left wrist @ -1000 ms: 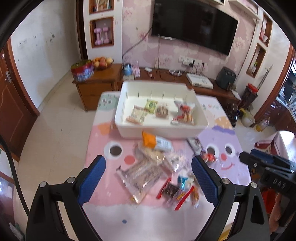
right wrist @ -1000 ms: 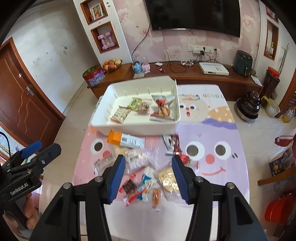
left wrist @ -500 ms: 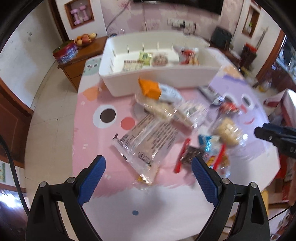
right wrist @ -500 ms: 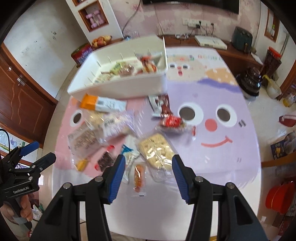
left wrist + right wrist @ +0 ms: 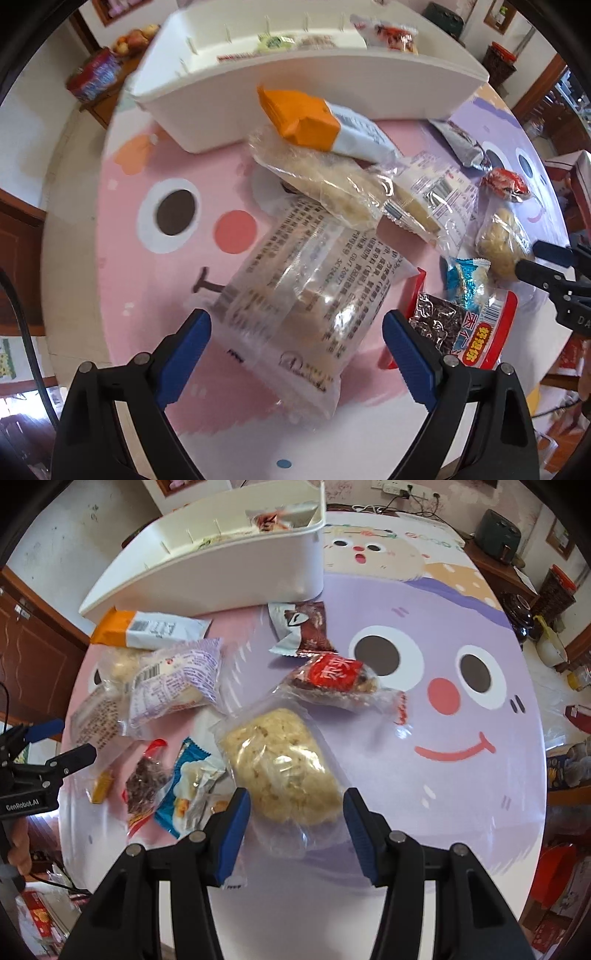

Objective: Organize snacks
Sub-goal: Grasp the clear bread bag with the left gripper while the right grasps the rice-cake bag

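Here my left claw (image 5: 297,326) straddles, unclamped, a clear printed biscuit packet (image 5: 303,295); my right claw (image 5: 297,812) likewise spans a clear-wrapped pale rice cake (image 5: 280,764) near the bench's (image 5: 424,812) front edge.

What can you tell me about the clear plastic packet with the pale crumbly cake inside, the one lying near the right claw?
The clear plastic packet with the pale crumbly cake is sealed and lies flat on the cartoon-face table mat. The cake is a yellowish, rough, rounded block; the wrapper is glossy and wrinkled. Its near end lies between the blue pads of the right claw, which stand apart from it. Its far end lies next to a red-labelled snack packet; whether they touch is unclear.
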A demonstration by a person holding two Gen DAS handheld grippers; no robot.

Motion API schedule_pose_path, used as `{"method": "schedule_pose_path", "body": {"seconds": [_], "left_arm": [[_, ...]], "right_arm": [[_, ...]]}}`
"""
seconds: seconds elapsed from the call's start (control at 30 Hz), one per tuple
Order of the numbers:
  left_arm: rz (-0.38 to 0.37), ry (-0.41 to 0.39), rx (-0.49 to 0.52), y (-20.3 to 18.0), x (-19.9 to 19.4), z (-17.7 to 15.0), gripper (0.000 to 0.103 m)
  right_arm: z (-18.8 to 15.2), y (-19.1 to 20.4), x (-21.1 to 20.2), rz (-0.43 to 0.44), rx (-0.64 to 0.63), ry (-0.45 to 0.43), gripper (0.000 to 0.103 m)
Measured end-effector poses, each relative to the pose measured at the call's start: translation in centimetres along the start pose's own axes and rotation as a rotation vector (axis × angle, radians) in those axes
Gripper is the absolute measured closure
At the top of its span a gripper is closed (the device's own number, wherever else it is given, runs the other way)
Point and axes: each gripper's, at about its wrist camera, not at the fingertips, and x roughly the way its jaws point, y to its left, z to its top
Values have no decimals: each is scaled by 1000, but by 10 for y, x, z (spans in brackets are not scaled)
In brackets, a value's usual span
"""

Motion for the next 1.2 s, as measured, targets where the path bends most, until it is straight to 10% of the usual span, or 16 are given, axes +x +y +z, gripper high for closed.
{"method": "schedule_pose_path", "body": {"seconds": [0.93, 1.2], "left_arm": [[0, 79, 4, 18, 61, 46, 1], [0, 2, 30, 13, 41, 37, 63]], "right_arm": [[16, 31, 32, -46, -88, 33, 44], [8, 26, 29, -11, -69, 33, 48]]}}
